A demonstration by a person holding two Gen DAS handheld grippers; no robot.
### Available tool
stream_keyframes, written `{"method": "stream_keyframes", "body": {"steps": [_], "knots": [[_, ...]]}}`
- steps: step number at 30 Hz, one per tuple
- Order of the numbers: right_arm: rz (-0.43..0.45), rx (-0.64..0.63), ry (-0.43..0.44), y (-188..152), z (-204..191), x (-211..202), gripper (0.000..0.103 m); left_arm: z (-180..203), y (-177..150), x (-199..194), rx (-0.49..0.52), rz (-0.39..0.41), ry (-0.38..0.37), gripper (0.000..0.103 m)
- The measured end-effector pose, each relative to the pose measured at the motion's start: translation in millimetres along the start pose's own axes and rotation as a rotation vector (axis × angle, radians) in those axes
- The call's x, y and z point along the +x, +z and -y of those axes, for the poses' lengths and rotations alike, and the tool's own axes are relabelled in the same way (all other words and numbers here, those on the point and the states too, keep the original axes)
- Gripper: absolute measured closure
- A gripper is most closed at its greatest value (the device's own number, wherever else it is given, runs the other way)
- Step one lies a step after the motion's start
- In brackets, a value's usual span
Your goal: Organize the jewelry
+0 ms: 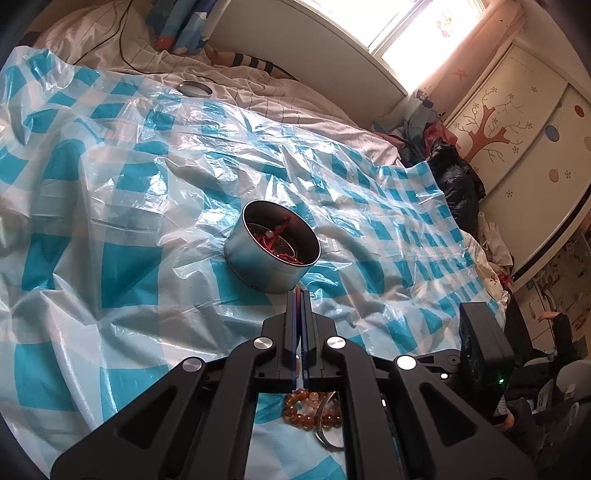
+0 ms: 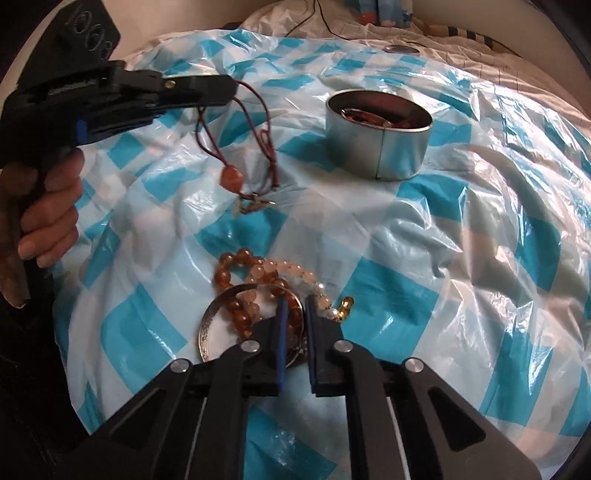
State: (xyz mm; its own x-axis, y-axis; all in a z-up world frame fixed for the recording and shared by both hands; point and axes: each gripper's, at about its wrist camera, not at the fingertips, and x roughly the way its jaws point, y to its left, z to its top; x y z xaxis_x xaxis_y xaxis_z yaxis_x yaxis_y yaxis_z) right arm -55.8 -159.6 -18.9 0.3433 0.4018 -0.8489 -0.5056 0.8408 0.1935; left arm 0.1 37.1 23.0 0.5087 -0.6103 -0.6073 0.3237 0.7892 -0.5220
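A bed with pale, creased sheets fills most of the left wrist view, a blue-checked plastic sheet spread over it. Upper right, a window glares bright; below it stands a wardrobe painted with a tree.

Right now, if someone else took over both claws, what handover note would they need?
Left claw: shut on the cord necklace, pendant dangling.
Right claw: shut on the silver bangle in the near pile, with the amber bracelet and pale bead bracelet.
Done: red pieces lie in the open tin; its lid sits far back.
To do: tin the necklace, then the pile, probably lid on.
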Motion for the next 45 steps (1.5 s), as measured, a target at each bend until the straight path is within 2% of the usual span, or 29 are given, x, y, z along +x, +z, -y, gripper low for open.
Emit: {"method": "stream_keyframes", "body": {"steps": [5,7,14,18,24,26,29,39,45], "knots": [[0.1,0.108,0.121,6.3,18.1,-21.1,0.098,-0.3,-0.1,0.2,0.006,-0.001,-0.002,0.101],[0.129,0.138,0.139,9.1,24.4,-25.6,0.098,0.0,-0.1,0.2,0.005,-0.001,0.0,0.101],[0.193,0.192,0.071,11.8,34.7,-40.1,0.098,2.9,-2.2,3.4,0.02,-0.009,0.001,0.101],[0.229,0.218,0.02,11.4,41.9,-47.5,0.098,9.1,-3.1,4.1,0.059,-0.001,0.058,0.101],[0.277,0.249,-0.01,9.5,49.6,-55.9,0.098,19.5,-4.9,5.5,0.151,0.019,0.189,0.101],[0.295,0.261,-0.019,10.0,51.5,-58.9,0.097,21.7,-5.7,5.4,0.167,0.018,0.202,0.101],[0.317,0.28,-0.025,10.0,54.9,-62.4,0.098,27.2,-7.3,5.5,0.214,0.03,0.265,0.101],[0.334,0.298,-0.032,10.2,59.9,-65.1,0.097,44.4,-12.7,5.4,0.341,0.059,0.39,0.101],[0.334,0.299,-0.033,10.2,59.8,-64.7,0.097,53.8,-16.1,7.2,0.397,0.069,0.426,0.101]]}}
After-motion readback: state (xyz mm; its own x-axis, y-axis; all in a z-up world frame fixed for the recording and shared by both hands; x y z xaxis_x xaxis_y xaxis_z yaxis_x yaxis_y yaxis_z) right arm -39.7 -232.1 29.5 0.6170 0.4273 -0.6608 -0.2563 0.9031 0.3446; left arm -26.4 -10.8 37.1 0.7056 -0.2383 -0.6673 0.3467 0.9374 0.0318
